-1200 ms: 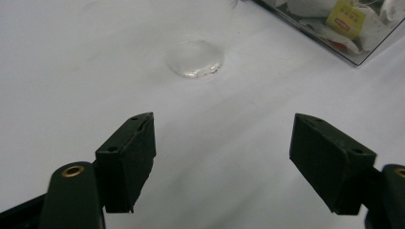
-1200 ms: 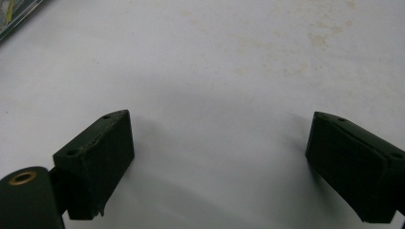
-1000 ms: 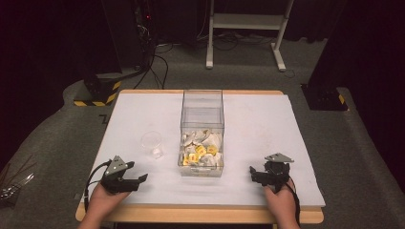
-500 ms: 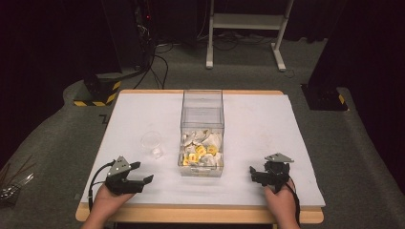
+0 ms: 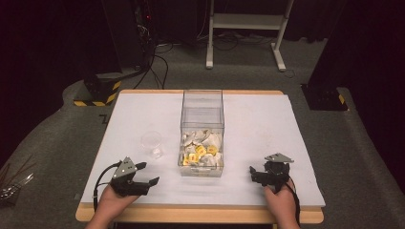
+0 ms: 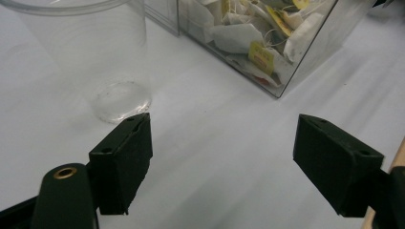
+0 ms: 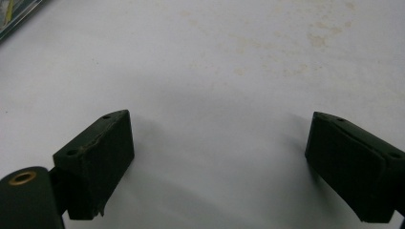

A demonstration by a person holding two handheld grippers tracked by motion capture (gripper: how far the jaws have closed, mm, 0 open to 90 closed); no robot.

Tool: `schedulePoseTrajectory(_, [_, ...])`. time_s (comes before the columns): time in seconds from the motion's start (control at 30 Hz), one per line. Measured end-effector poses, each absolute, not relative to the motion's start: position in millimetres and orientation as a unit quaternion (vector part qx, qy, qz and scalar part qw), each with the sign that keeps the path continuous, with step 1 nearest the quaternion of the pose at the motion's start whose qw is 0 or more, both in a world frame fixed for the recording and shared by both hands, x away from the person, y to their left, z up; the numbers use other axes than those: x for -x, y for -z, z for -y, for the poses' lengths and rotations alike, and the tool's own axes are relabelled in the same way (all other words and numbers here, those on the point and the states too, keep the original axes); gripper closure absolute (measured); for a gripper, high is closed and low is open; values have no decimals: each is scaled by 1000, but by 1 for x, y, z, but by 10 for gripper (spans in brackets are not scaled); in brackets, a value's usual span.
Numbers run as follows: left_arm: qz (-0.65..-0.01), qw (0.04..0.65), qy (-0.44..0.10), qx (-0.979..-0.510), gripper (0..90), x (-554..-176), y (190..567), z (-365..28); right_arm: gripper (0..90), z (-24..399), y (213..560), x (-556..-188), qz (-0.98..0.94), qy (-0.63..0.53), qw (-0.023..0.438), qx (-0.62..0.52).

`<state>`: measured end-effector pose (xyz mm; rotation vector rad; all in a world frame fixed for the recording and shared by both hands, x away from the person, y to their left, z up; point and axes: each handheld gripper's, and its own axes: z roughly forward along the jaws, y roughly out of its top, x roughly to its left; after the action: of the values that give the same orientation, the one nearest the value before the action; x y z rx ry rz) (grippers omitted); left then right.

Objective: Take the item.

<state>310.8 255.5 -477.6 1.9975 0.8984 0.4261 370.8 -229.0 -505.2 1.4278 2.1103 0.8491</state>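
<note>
Leftward, the left gripper has edged toward centre, jaws wide; it could topple the light cup.

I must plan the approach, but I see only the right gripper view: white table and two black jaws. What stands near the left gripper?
Observer: A clear plastic cup stands upright just ahead of the left gripper.
Operator: Is that gripper open?
Observer: Yes, its jaws stand wide apart, holding nothing.
Operator: Anything else on the table?
Observer: A clear box of tea bags stands mid-table, right of the cup.
</note>
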Motion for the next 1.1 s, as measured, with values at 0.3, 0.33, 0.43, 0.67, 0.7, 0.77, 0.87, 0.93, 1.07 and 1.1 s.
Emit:
schedulePoseTrajectory(0.3, [-357, 455, -165, -799, 215, -310, 473, -251, 93, 229, 505, -371, -765, -309, 226, -519])
schedulePoseTrajectory(0.33, [-357, 458, -163, -798, 215, -310, 473, -251, 93, 229, 505, -371, -765, -308, 227, -518])
schedulePoseTrajectory(0.43, [-356, 462, -162, -796, 215, -310, 471, -251, 93, 229, 505, -371, -765, -309, 226, -519])
schedulePoseTrajectory(0.67, [-353, 471, -156, -793, 216, -310, 467, -248, 93, 229, 505, -371, -765, -309, 227, -518])
schedulePoseTrajectory(0.7, [-351, 471, -157, -794, 216, -310, 467, -248, 93, 229, 505, -371, -765, -309, 227, -518])
schedulePoseTrajectory(0.77, [-351, 474, -158, -792, 217, -310, 465, -248, 93, 229, 505, -371, -765, -309, 227, -518])
schedulePoseTrajectory(0.87, [-349, 476, -161, -791, 219, -310, 462, -247, 93, 229, 505, -371, -765, -309, 227, -518])
schedulePoseTrajectory(0.93, [-346, 478, -160, -791, 219, -310, 460, -246, 93, 229, 505, -371, -765, -309, 227, -518])
schedulePoseTrajectory(1.07, [-343, 482, -158, -790, 221, -310, 457, -243, 93, 229, 505, -371, -765, -309, 227, -518])
schedulePoseTrajectory(1.1, [-343, 483, -158, -790, 221, -310, 456, -242, 93, 229, 505, -371, -765, -309, 227, -518])
